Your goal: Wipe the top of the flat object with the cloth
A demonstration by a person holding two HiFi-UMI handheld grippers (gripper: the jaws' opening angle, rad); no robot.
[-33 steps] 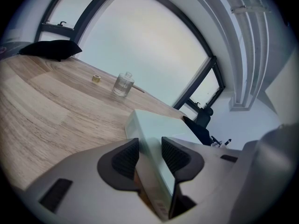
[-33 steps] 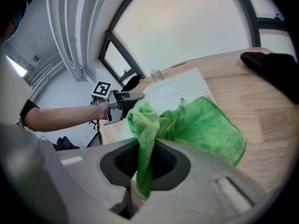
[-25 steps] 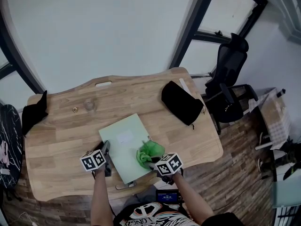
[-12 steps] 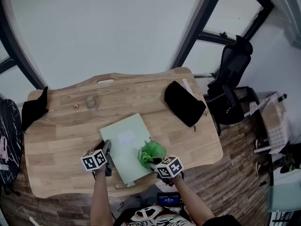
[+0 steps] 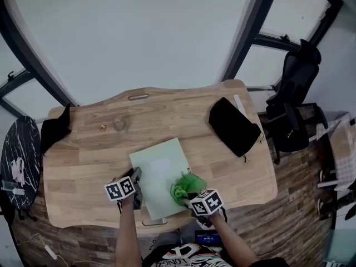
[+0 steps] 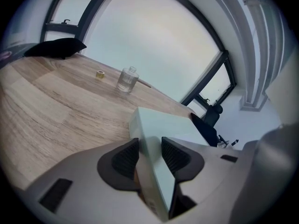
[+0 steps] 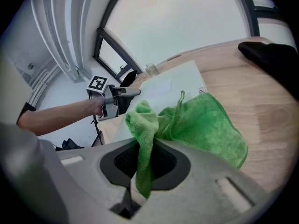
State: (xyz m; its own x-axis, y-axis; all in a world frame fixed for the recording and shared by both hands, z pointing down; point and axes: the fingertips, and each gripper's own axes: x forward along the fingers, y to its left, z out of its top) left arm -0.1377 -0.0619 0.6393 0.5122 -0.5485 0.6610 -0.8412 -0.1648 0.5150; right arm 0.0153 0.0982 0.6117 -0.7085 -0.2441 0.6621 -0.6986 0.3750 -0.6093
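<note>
Grippers, two: right (image 5: 189, 194) holds one cloth (image 5: 184, 186), left (image 5: 136, 177) seemingly one flat object (image 5: 160, 172).

Wooden table (image 5: 83, 166), wavy outline, slot (image 5: 138, 97) near far edge. On it: pale green flat object (image 5: 158, 174) near front edge; black pouch (image 5: 233, 125) at right; black fabric (image 5: 55, 129) over left corner; small glass bottle (image 5: 119, 124), gold cap (image 5: 102, 128) just beside.

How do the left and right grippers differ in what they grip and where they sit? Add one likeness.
The left gripper clamps the edge of the pale green board; the right gripper pinches a bunched green cloth. The left sits at the board's left side, the right at its right side, where the cloth lies. Both are shut on something.
</note>
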